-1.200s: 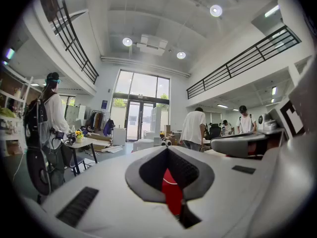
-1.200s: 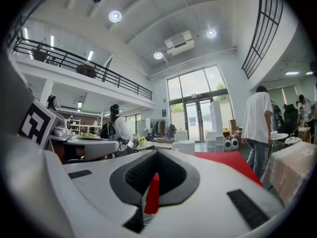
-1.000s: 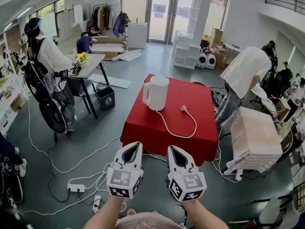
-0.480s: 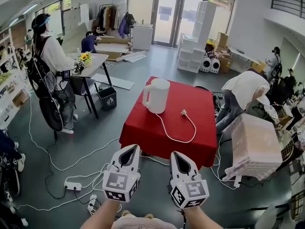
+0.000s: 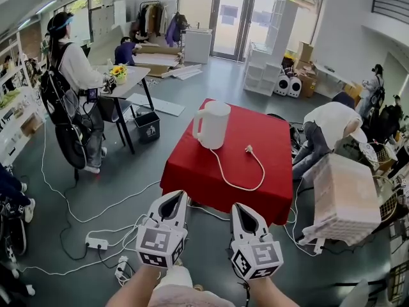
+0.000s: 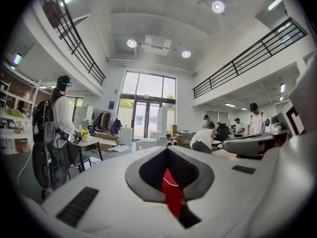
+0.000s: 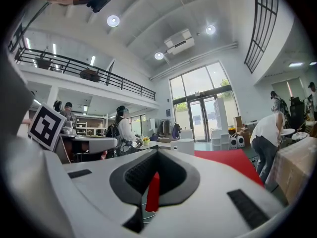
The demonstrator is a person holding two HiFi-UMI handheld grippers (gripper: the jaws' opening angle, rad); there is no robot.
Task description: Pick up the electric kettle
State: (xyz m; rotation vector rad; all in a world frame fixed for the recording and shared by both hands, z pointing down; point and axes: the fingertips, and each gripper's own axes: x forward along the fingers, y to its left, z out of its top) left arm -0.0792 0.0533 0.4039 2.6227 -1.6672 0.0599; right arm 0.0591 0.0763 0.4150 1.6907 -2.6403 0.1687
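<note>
The electric kettle (image 5: 212, 125), white with its handle turned to the left, stands upright near the far left corner of the red table (image 5: 198, 168). Its lid is down, so what it holds cannot be seen, and whether it sits on a separate base is too small to tell. A white cord (image 5: 238, 183) loops from its foot across the cloth to a loose plug (image 5: 248, 149) lying to the kettle's right. The left gripper (image 5: 181, 196) and right gripper (image 5: 235, 207) hover side by side by the table's near side, well apart from the kettle. Both have their jaws pressed together on nothing, with only a sliver of red cloth showing past each pair. Left of the table, a black bin (image 5: 148, 127) sits under a desk (image 5: 131, 80), its contents indistinct. To the right, a person (image 5: 329, 121) bends over, partly hidden behind a pale box (image 5: 345, 194).
</note>
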